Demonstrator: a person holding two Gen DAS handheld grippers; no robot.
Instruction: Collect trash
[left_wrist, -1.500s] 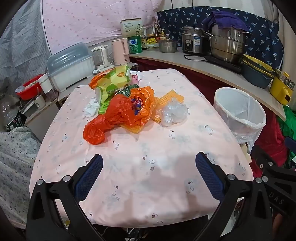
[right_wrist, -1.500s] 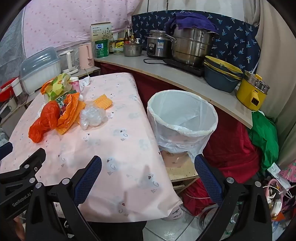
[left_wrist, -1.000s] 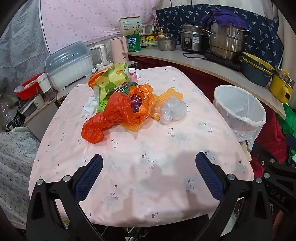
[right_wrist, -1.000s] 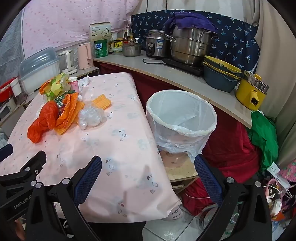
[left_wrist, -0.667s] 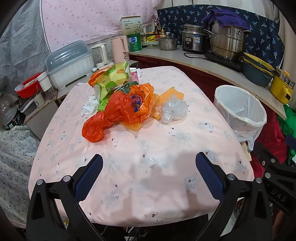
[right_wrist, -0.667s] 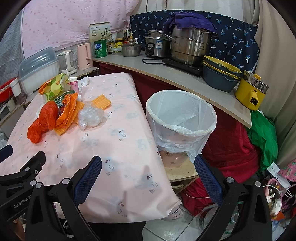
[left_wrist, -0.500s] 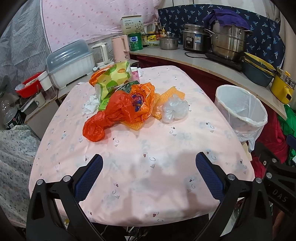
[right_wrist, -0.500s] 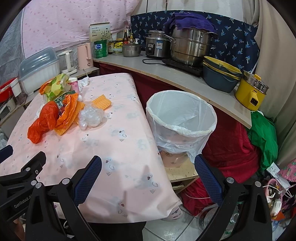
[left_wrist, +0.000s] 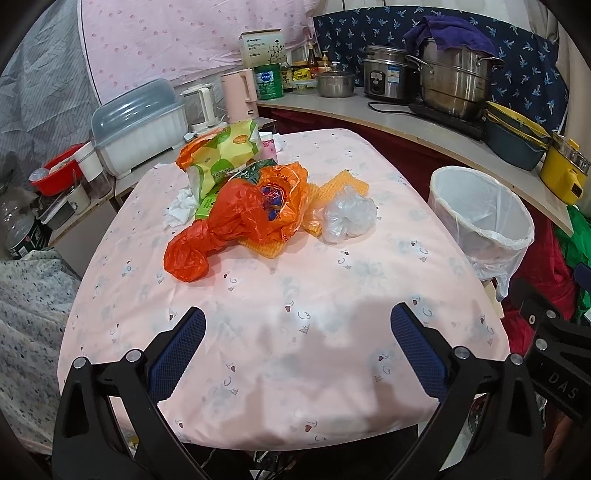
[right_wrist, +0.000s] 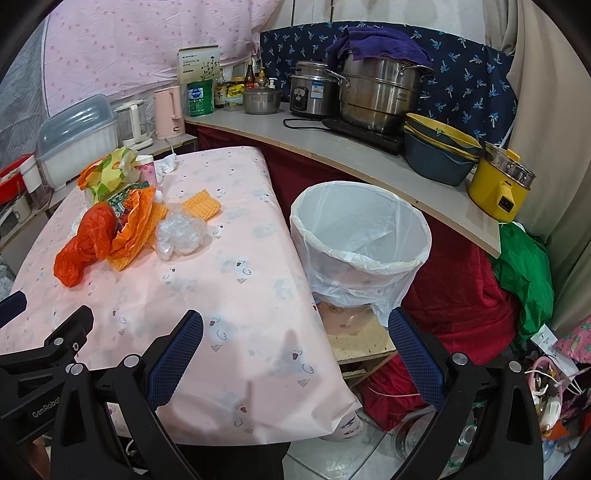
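A trash pile lies mid-table: an orange plastic bag (left_wrist: 236, 221), a crumpled clear plastic wad (left_wrist: 349, 219), orange foam netting (left_wrist: 341, 182), a yellow-green snack bag (left_wrist: 221, 153) and white tissue (left_wrist: 181, 208). The pile also shows in the right wrist view, with the orange bag (right_wrist: 96, 236) and the clear wad (right_wrist: 181, 232). A bin with a white liner (right_wrist: 360, 236) stands right of the table; it also shows in the left wrist view (left_wrist: 480, 218). My left gripper (left_wrist: 297, 345) is open and empty over the table's near edge. My right gripper (right_wrist: 295, 347) is open and empty over the near right corner.
The table has a pink cloth (left_wrist: 295, 295). A counter (right_wrist: 351, 155) behind holds steel pots, a rice cooker, stacked bowls and a yellow cooker (right_wrist: 502, 184). A lidded dish box (left_wrist: 136, 118) and kettles stand at the back left. Red and green cloth and clutter lie on the floor at right.
Both views have drifted only slightly; the pile, the bin and both open grippers stand as before.
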